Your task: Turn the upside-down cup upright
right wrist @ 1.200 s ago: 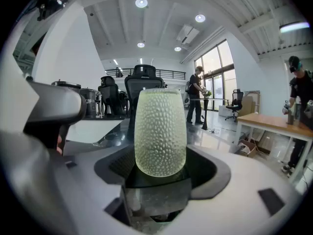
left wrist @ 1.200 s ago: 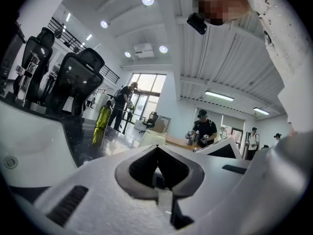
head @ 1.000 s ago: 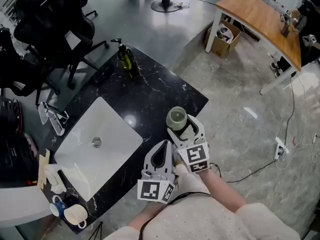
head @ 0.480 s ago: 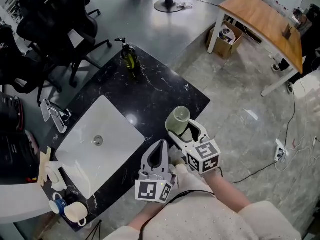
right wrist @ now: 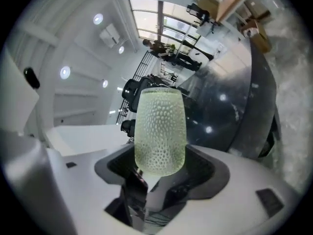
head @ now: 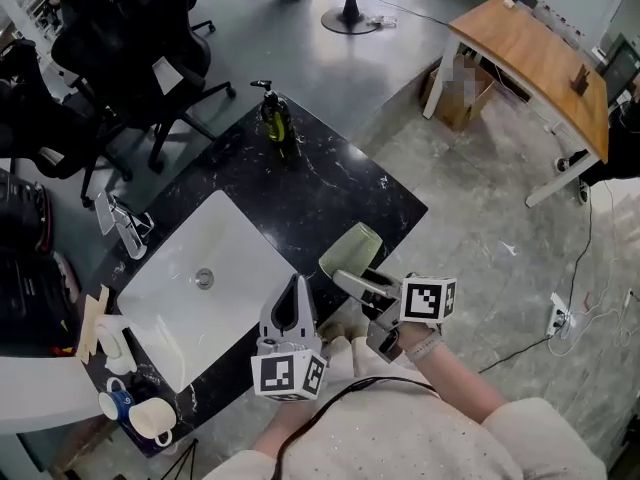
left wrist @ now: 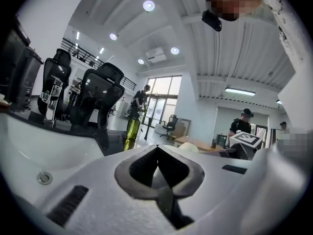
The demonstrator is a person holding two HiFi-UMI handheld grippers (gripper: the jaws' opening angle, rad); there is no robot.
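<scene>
A pale green dimpled cup is held tilted on its side above the black marble counter, near its front right edge. My right gripper is shut on the cup. In the right gripper view the cup stands out between the jaws, its far end pointing away from the camera. My left gripper hovers just left of it by the sink's corner, jaws shut with nothing in them. The left gripper view shows its closed jaws and the cup's rim just beyond.
A white sink basin fills the counter's left half, with a chrome tap behind it. A green soap bottle stands at the far corner. Two mugs sit at the near left. Black chairs and a wooden desk stand beyond.
My right gripper has rolled over and drawn slightly toward me, tipping the cup from base-up to lying on its side. The left gripper has barely moved.
</scene>
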